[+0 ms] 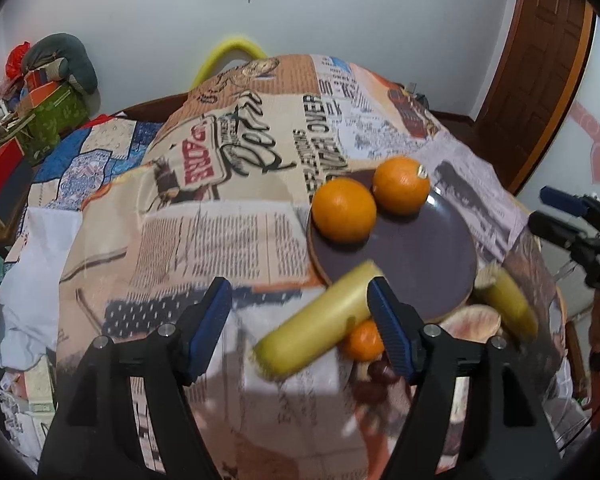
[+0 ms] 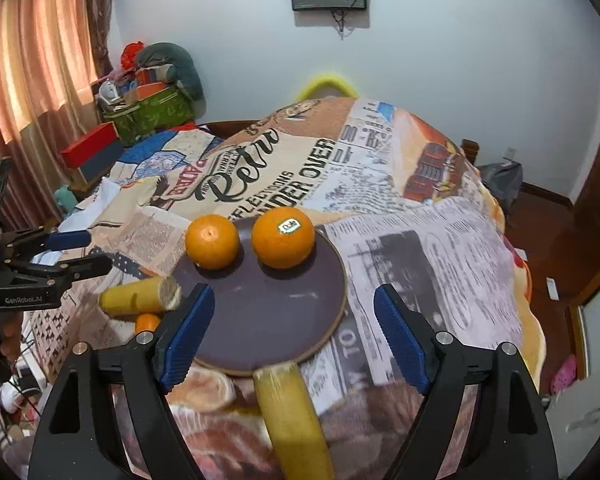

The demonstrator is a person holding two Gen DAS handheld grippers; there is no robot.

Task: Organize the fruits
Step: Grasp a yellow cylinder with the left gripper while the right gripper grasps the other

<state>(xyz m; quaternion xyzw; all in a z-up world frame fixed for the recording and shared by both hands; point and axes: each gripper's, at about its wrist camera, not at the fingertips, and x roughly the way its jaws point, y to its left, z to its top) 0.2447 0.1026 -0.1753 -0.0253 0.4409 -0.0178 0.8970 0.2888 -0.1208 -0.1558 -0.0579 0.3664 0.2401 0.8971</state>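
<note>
Two oranges (image 1: 344, 210) (image 1: 402, 184) sit at the far side of a dark purple plate (image 1: 420, 256) on a newspaper-print cloth. A cut banana piece (image 1: 320, 320) lies at the plate's near left edge, under the wide-apart fingers of my left gripper (image 1: 298, 292), which grips nothing. A second banana piece (image 1: 508, 300) lies right of the plate, and a small orange (image 1: 364, 340) lies below the first. In the right wrist view my right gripper (image 2: 294, 296) stands open above the plate (image 2: 268, 308), with a banana piece (image 2: 292, 412) below it. The left gripper (image 2: 100, 249) shows at the left.
A pale cut fruit (image 1: 472, 318) and dark grapes (image 1: 376, 376) lie near the plate's front edge. The cloth drops away on all sides. Boxes and bags (image 2: 148, 100) pile up at the far left by a curtain (image 2: 32, 60). A wooden door (image 1: 540, 80) stands at the right.
</note>
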